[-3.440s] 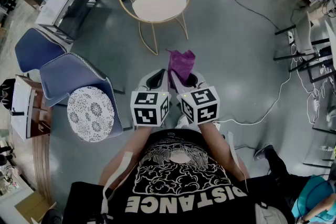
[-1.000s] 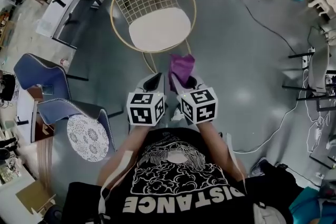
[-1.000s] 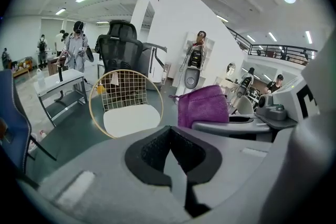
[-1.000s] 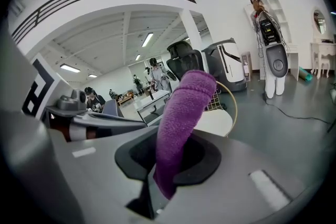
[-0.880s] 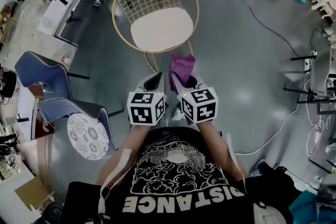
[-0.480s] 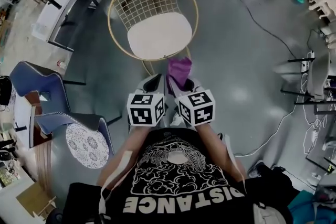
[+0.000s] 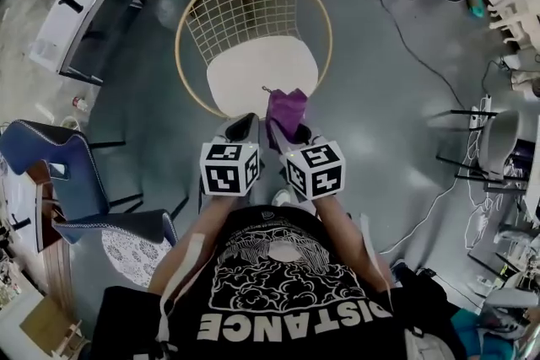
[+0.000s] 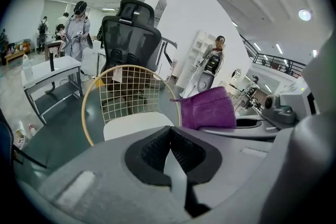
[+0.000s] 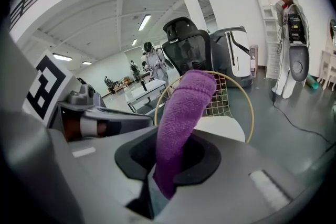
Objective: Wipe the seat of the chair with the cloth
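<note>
A gold wire chair (image 7: 253, 13) with a white round seat (image 7: 261, 73) stands just ahead of me. Its seat (image 8: 134, 124) shows in the left gripper view and its seat (image 9: 220, 127) again in the right gripper view. My right gripper (image 7: 287, 126) is shut on a purple cloth (image 7: 287, 110), which sticks up from the jaws over the seat's near edge. The cloth (image 9: 181, 113) fills the middle of the right gripper view. My left gripper (image 7: 246, 126) is shut with nothing in it, beside the right one. The cloth (image 8: 207, 108) shows to its right.
A black office chair (image 8: 128, 42) stands behind the wire chair. Blue chairs (image 7: 51, 156) and a patterned round stool (image 7: 135, 244) are at my left. A white table (image 7: 76, 8) is at the far left. Cables (image 7: 422, 55) cross the floor on the right. People stand in the background.
I have come closer to the wire chair, which has shifted down toward the grippers in the head view. The cloth now reaches the seat's near edge. Both grippers keep their grip.
</note>
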`<action>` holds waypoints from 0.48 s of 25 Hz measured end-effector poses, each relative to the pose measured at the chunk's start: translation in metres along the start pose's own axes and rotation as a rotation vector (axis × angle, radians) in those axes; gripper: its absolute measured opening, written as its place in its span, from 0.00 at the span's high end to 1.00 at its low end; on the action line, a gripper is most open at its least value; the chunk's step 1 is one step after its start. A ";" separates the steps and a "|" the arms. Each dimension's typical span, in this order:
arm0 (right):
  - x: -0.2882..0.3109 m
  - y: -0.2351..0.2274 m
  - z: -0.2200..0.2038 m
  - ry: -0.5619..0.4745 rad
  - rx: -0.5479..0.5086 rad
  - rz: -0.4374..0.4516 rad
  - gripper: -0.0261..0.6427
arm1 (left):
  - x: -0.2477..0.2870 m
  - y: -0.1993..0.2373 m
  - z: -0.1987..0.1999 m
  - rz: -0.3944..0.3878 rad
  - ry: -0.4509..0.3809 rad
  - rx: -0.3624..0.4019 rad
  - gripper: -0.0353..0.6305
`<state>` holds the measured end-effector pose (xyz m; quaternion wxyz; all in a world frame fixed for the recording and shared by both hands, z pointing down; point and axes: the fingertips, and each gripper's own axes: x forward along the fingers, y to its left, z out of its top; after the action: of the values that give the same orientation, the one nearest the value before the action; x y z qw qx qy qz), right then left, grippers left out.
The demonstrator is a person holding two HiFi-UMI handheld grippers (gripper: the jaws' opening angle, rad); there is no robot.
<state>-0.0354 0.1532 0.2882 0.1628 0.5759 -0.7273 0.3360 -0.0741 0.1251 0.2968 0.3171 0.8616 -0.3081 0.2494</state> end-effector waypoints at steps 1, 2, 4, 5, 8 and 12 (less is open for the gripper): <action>0.011 0.004 0.005 0.012 -0.008 -0.001 0.87 | 0.002 0.013 0.004 -0.003 0.000 -0.011 0.96; 0.022 0.006 0.010 0.026 -0.015 -0.001 0.87 | 0.005 0.024 0.008 -0.005 0.001 -0.023 0.96; 0.040 0.010 0.018 0.056 -0.028 -0.001 0.87 | 0.008 0.043 0.017 -0.006 0.004 -0.050 0.96; 0.048 0.012 0.023 0.071 -0.034 0.001 0.87 | 0.009 0.051 0.021 -0.006 0.005 -0.065 0.96; 0.064 0.018 0.034 0.113 -0.049 0.020 0.87 | 0.009 0.067 0.031 0.003 0.001 -0.107 0.96; 0.087 0.013 0.048 0.174 -0.075 0.070 0.87 | 0.021 0.081 0.045 0.030 -0.008 -0.166 0.96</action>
<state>-0.0658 0.0584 0.3039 0.2350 0.5123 -0.7422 0.3625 -0.1046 0.0365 0.3116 0.3824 0.8286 -0.3420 0.2242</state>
